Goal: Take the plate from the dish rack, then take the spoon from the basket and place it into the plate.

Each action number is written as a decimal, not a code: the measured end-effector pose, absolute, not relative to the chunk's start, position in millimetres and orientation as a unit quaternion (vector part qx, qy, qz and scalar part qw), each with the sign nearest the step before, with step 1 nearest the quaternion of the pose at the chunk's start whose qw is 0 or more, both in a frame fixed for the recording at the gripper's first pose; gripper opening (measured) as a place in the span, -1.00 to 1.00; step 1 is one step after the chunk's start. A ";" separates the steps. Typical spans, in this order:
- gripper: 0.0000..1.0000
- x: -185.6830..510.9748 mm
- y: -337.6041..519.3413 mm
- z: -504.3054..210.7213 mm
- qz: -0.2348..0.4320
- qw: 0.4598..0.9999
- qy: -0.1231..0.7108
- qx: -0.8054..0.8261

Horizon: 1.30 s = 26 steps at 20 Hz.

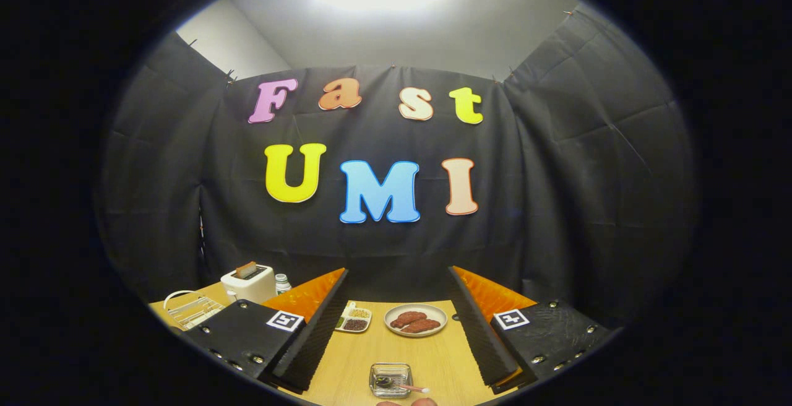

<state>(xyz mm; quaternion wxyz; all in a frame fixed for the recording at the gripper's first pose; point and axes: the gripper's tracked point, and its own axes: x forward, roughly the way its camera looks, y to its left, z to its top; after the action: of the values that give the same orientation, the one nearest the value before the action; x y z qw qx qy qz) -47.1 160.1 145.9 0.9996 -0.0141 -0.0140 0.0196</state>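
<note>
My gripper (398,271) is open, held above the wooden table (433,362), with nothing between its fingers. A white wire dish rack (190,310) stands at the table's far left, beyond my left finger; I cannot tell if a plate is in it. Between the fingers and close to me sits a small clear square container (391,380) holding a little spoon (408,387) with a pale handle. Farther ahead between the fingers lies a round plate (416,307) carrying two brown pieces of food.
A white toaster (249,283) with a slice in it stands behind the left finger, a small bottle (283,283) beside it. A small divided tray (354,319) of seeds and beans lies left of the round plate. Black cloth walls close the booth.
</note>
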 end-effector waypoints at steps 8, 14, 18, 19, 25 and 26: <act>0.92 -35.7 258.6 110.3 0.107 0.989 0.100 0.021; 0.93 -26.3 307.9 56.4 0.132 0.960 0.242 0.052; 0.94 -18.0 332.1 26.4 0.133 0.940 0.309 0.060; 0.94 -15.7 335.7 19.1 0.130 0.935 0.325 0.062; 0.96 -0.5 355.1 -20.1 0.112 0.905 0.405 0.069; 0.96 0.5 358.7 -28.8 0.108 0.899 0.419 0.067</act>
<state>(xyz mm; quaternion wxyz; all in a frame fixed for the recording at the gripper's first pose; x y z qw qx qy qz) 0.5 358.7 -28.8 0.8990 0.0670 0.4190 0.1081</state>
